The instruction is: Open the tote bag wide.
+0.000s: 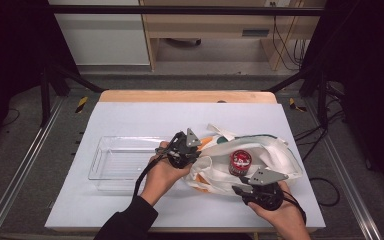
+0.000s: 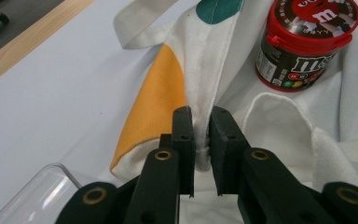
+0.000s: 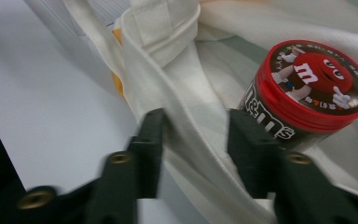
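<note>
Step in hand: opening the tote bag (image 1: 250,155) to get at the candy tub (image 1: 240,162), which stands red lid up on the cloth right of the clear tray (image 1: 122,162) on the worktop (image 1: 130,117). Left tongs (image 2: 200,135) are clamped on a fold of the bag's edge. Right tongs (image 3: 196,140) straddle a strap with a gap either side, not pinching yet. Next, I'd say: nip the strap, pull the mouth apart
</note>
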`<state>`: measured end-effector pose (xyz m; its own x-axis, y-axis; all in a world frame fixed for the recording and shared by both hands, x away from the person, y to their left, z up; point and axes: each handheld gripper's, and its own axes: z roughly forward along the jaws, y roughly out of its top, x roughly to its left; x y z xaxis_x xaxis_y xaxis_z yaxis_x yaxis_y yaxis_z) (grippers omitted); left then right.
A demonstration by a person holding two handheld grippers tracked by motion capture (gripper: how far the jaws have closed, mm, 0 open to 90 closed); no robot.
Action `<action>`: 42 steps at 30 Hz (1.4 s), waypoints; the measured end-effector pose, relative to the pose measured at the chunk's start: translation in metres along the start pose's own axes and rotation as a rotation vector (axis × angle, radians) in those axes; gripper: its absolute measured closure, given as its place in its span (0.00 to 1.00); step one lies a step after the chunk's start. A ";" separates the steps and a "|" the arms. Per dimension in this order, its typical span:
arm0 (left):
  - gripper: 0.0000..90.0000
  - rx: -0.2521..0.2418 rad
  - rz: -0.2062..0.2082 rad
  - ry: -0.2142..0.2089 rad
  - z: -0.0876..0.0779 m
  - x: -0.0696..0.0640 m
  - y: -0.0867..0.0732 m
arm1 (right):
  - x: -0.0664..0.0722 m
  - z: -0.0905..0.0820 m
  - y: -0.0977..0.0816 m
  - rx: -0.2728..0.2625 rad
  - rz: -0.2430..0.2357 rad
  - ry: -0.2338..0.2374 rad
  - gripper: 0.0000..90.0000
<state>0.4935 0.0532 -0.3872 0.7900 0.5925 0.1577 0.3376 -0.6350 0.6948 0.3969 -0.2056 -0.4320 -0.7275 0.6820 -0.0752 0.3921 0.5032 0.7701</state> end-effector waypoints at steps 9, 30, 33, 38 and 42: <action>0.90 0.018 0.002 0.011 0.001 0.002 0.002 | 0.006 -0.019 -0.001 -0.048 0.025 0.066 0.97; 0.71 -0.028 0.050 -0.001 0.012 -0.004 0.033 | 0.015 -0.001 -0.024 0.005 0.000 0.092 0.73; 0.67 -0.045 0.064 0.004 0.015 -0.005 0.043 | 0.018 -0.003 -0.020 -0.027 0.001 0.081 0.61; 0.63 -0.047 0.082 0.003 0.026 -0.006 0.059 | 0.023 0.001 -0.010 -0.047 0.010 0.066 0.53; 0.64 -0.041 0.096 -0.007 0.040 -0.006 0.071 | 0.030 0.011 0.001 -0.038 0.006 0.044 0.55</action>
<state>0.5330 -0.0154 -0.3673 0.8214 0.5261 0.2203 0.2388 -0.6680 0.7048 0.3816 -0.1784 -0.4405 -0.7497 0.6604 -0.0427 0.3756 0.4777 0.7942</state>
